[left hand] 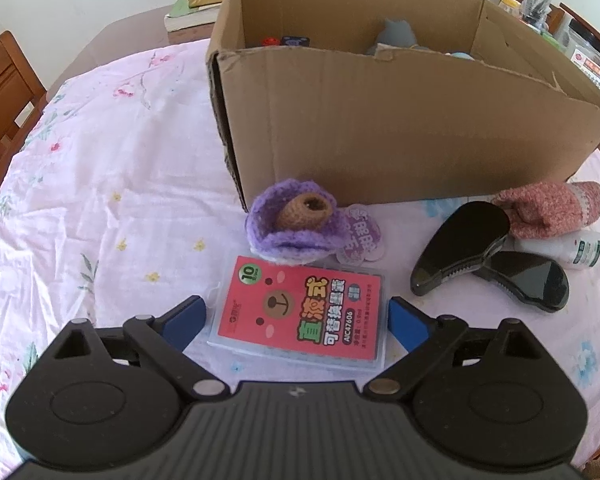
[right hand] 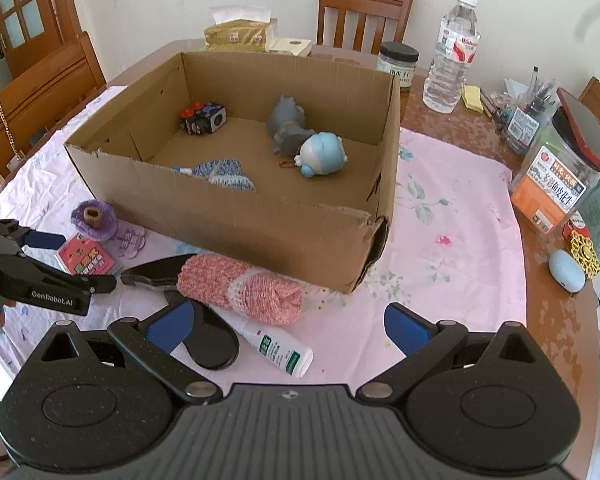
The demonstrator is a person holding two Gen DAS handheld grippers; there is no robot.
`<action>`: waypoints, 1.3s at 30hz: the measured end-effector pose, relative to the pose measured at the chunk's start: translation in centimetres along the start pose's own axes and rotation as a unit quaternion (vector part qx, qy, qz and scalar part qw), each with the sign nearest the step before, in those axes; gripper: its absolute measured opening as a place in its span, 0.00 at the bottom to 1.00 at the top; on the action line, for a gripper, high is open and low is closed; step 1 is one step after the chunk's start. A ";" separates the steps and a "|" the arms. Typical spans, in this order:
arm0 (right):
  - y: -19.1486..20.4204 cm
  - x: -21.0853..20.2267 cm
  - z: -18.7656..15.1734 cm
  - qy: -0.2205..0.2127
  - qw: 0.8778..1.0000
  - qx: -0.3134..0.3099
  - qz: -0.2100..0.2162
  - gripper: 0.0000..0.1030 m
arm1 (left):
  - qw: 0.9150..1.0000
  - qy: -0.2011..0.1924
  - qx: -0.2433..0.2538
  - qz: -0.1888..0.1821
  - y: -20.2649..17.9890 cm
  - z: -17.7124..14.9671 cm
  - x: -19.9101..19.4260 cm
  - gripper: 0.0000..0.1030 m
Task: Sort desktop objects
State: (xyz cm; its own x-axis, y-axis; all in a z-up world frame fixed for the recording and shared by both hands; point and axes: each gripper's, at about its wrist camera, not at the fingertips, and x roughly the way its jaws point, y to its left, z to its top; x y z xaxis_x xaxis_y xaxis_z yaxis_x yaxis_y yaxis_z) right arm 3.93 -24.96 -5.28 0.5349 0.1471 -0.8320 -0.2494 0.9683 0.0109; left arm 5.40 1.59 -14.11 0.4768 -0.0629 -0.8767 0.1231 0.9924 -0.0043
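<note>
- The left gripper (left hand: 298,318) is hanging low over the pink flowered tablecloth (left hand: 100,168) with its two blue-tipped fingers (left hand: 186,320) spread wide apart.
- A flat red packet with a bear face inside a clear plastic case (left hand: 304,316) is lying on the cloth between those fingers, and the fingers are sitting just beside its two sides without squeezing it.
- A purple crocheted flower with a brown knitted tube in the middle (left hand: 296,222) is sitting just behind the packet, close to the front wall of the big brown cardboard box (left hand: 400,136).
- A shiny black plastic clamp with two wide handles (left hand: 488,256) is lying to the right of the packet.
- A pink knitted roll (left hand: 548,210) is lying behind the clamp, against the box.
- A small white bottle with a green label (left hand: 572,248) is peeking out under the pink roll.
- The right gripper (right hand: 290,326) is hovering near the front of the box, and its fingers are also spread wide and holding nothing.
- The white bottle and one black clamp handle are lying on the cloth between its fingers.
- Inside the box, a black cube with coloured buttons (right hand: 204,118) is sitting in the far left corner.
- A grey toy animal (right hand: 288,124) and a round blue and white toy (right hand: 320,154) are lying touching each other near the right wall.
- A blue and white knitted piece (right hand: 224,174) is lying by the front wall.
</note>
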 end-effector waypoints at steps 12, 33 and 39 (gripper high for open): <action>0.4 1.3 -0.7 0.024 1.000 0.001 0.008 1.00 | 1.000 0.006 0.000 -0.008 0.4 -0.5 -0.5 0.90; 1.6 4.3 -2.3 0.087 0.996 -0.003 0.035 1.00 | 1.000 -0.001 0.012 -0.005 1.4 -0.4 -0.7 0.90; 2.3 4.8 -2.8 0.111 0.992 -0.006 0.051 1.00 | 1.000 0.001 0.013 -0.007 1.4 -0.6 -1.0 0.90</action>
State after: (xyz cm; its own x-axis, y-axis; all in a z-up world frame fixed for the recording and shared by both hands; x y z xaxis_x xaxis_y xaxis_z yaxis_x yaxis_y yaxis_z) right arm 3.67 -22.62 -10.77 0.3157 0.1947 -0.9287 -0.3040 0.9479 0.0954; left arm 4.53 3.14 -13.51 0.4737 -0.0770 -0.8773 0.1525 0.9883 -0.0044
